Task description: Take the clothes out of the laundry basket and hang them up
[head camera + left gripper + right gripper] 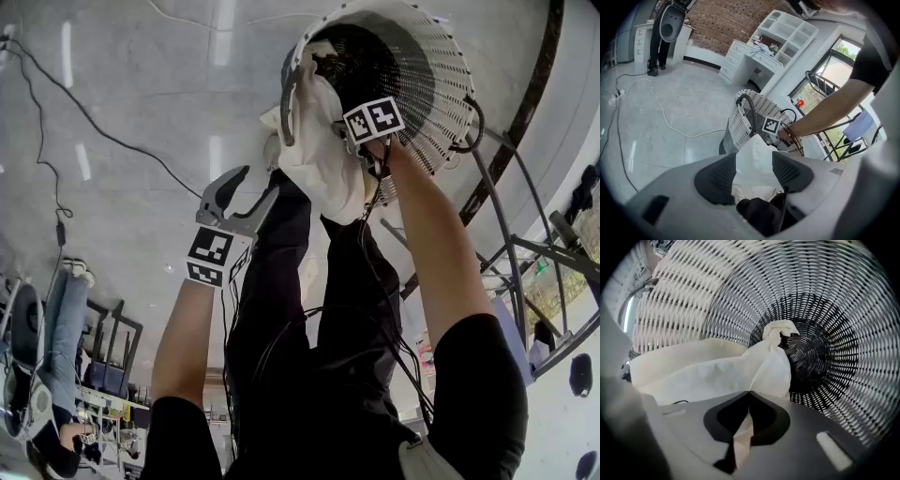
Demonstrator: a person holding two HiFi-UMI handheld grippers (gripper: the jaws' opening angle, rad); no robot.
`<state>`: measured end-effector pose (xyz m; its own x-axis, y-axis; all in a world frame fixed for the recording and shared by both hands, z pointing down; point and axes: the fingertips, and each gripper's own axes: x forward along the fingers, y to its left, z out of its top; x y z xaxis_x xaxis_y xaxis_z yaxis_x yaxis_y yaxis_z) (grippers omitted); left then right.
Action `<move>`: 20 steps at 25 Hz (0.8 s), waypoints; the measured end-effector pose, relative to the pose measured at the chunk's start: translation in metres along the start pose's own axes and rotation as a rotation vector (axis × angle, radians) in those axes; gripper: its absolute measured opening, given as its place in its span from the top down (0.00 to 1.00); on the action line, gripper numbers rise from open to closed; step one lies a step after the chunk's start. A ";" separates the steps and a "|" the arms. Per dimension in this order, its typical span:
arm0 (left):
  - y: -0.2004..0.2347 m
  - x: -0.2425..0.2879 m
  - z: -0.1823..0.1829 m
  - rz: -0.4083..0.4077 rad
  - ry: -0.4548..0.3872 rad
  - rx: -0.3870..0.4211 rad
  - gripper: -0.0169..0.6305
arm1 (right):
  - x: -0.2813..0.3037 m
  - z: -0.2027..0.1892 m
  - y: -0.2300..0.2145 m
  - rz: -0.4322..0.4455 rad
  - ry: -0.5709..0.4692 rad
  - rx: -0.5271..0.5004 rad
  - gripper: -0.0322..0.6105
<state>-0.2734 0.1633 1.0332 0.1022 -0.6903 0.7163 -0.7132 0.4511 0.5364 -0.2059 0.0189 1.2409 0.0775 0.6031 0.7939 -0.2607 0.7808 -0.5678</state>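
Grey polished floor [141,94] extends under the work area, with a cable trailing across it and a black metal drying rack [525,253] standing just beside the white woven laundry basket [441,75]. One white garment [319,159] is noted, lying partly inside the basket and partly draped out over its rim towards the person; no other clothing can be made out in the basket's dark base. The right gripper [749,394] is reached down into the basket, and its jaws are closed tight with a fold of the white garment pinched between the pads. The left gripper [260,183] sits outside the basket, near the draped part of the garment, with its jaws standing well apart and holding nothing; the cloth lies ahead in line with the gap, but whether it touches the pads cannot be told. Assessment: the step in hand is the pick-up of the garment, with the grasp made and the lift not yet done. The next move calls for raising the right gripper clear of the rim without snagging cloth on the weave, then bringing the left gripper onto a free edge so that the garment can be spread and carried to the rack. Nothing is yet hung.
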 end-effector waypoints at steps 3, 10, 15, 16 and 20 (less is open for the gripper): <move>-0.004 0.000 0.002 -0.017 -0.004 0.003 0.59 | -0.018 0.005 0.007 0.006 -0.032 -0.040 0.93; -0.016 0.006 0.007 -0.043 -0.012 -0.011 0.57 | -0.081 0.012 0.041 0.077 -0.162 -0.104 0.93; -0.019 0.026 -0.007 -0.062 0.021 -0.061 0.56 | -0.122 0.014 0.057 0.111 -0.268 -0.089 0.93; -0.019 0.030 -0.011 -0.065 0.029 -0.063 0.55 | -0.128 0.013 0.059 0.121 -0.285 -0.083 0.93; -0.016 0.044 -0.019 -0.086 0.032 -0.106 0.55 | -0.147 0.007 0.072 0.158 -0.336 -0.080 0.93</move>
<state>-0.2442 0.1366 1.0650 0.1834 -0.7112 0.6786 -0.6237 0.4494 0.6396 -0.2423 -0.0150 1.0850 -0.2809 0.6406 0.7146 -0.1674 0.7005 -0.6938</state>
